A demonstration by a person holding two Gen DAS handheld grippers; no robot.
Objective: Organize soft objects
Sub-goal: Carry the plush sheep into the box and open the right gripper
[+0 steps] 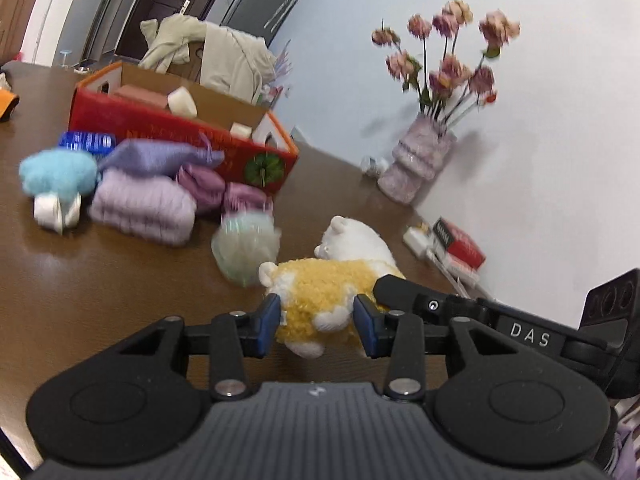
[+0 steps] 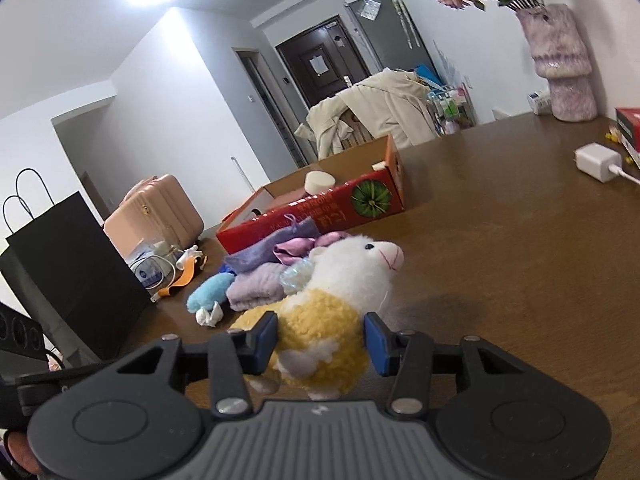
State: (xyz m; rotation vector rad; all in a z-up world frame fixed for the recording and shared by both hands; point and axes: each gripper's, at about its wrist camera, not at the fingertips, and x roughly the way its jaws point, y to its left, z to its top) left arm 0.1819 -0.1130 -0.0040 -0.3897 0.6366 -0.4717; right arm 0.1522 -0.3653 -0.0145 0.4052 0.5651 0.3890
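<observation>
Two hand-held grippers grip one plush toy sheep (image 2: 340, 292) between them, white head and yellow woolly body, just above a brown table (image 2: 500, 260). The left hand-held gripper (image 1: 316, 326) clamps its blue pads on the yellow rear end. The right hand-held gripper (image 2: 322, 340) clamps the body nearer the head.

Beyond the sheep lies a cluster of soft things on the table: a folded lilac towel (image 1: 142, 210), a purple pouch (image 1: 160, 156), a blue fluffy toy (image 1: 58, 172) and a pale mesh puff (image 1: 244, 246).

Behind them stands an open red box (image 1: 180, 136) with a watermelon picture on its end. A fuzzy vase of pink flowers (image 1: 416, 164) stands by the wall, well apart.
</observation>
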